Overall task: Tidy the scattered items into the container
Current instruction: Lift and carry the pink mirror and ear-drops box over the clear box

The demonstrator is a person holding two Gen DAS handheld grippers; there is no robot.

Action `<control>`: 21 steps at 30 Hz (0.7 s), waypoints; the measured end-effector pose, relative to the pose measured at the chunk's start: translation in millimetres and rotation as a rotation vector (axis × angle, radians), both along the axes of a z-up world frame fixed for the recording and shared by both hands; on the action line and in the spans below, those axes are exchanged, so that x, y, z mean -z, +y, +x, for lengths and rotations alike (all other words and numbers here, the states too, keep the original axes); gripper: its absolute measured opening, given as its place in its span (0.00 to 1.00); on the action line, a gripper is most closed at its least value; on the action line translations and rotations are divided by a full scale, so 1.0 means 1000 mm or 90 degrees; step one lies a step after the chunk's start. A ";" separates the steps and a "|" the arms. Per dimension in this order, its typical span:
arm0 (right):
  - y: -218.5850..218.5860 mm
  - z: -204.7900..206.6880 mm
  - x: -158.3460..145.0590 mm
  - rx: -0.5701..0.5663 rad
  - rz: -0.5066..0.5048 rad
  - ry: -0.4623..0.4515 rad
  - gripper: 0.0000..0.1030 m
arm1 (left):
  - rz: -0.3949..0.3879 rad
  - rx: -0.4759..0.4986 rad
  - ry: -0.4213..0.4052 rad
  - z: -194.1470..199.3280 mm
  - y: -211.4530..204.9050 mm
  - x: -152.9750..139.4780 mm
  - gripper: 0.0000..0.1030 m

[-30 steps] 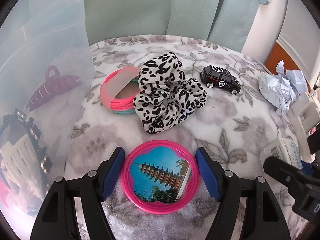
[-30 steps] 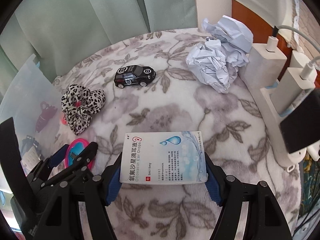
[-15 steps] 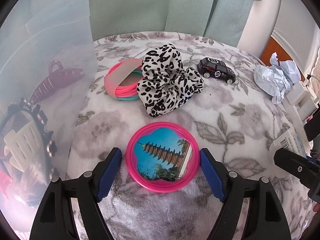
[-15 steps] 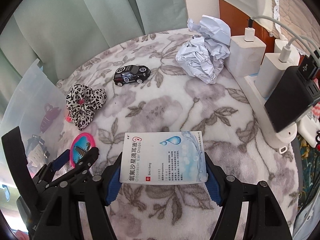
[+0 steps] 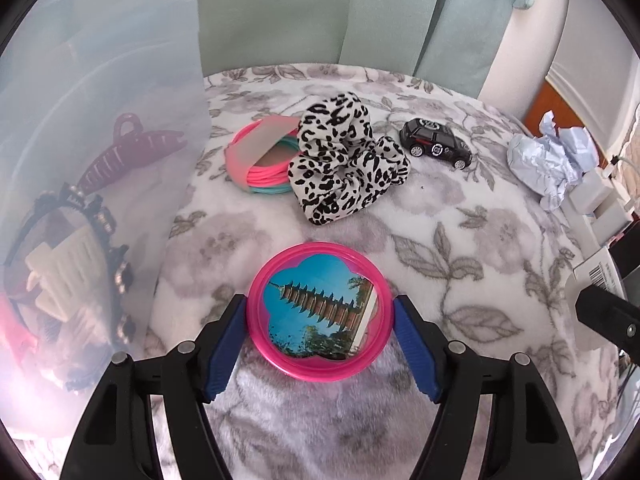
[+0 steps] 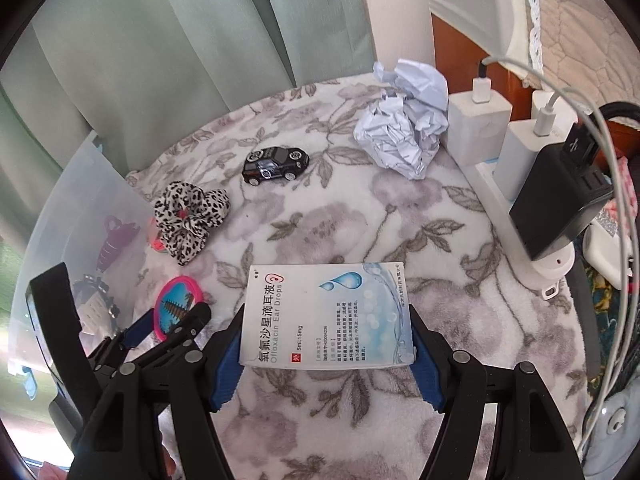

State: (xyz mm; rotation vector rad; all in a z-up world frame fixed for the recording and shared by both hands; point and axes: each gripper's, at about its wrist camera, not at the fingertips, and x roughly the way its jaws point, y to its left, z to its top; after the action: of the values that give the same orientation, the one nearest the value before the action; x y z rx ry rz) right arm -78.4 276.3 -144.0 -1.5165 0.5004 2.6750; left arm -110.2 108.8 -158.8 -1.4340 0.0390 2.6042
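My left gripper [image 5: 320, 336] is shut on a round pink mirror with a pagoda picture [image 5: 319, 311] and holds it above the floral blanket; the mirror also shows in the right wrist view [image 6: 179, 306]. My right gripper [image 6: 326, 346] is shut on a white ear-drops box [image 6: 328, 316], held above the blanket. The clear plastic container [image 5: 92, 128] stands at the left with hair clips and a headband inside. A leopard scrunchie [image 5: 344, 160], pink bangles [image 5: 260, 160] and a black toy car [image 5: 436, 146] lie on the blanket.
Crumpled white paper [image 6: 404, 132] lies at the far right of the blanket. Chargers on a power strip [image 6: 516, 160] with cables run along the right edge. Green curtains [image 6: 180, 48] hang behind.
Both grippers have risen and pulled back with their items. The left gripper has closed in on the pink mirror; the blanket items look smaller and farther away.
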 end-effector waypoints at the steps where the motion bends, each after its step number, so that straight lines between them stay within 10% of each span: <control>1: -0.001 0.002 -0.004 0.000 0.000 0.005 0.72 | 0.004 -0.001 0.003 0.002 -0.001 -0.004 0.71; 21: -0.018 0.051 -0.107 -0.001 -0.026 0.158 0.72 | 0.097 0.001 0.161 0.059 -0.024 -0.155 0.71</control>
State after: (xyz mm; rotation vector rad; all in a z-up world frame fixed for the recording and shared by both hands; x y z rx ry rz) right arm -27.7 258.7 -36.9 -1.1979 0.5651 2.8860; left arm -51.0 85.2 -4.1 -1.0491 -0.1242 2.7049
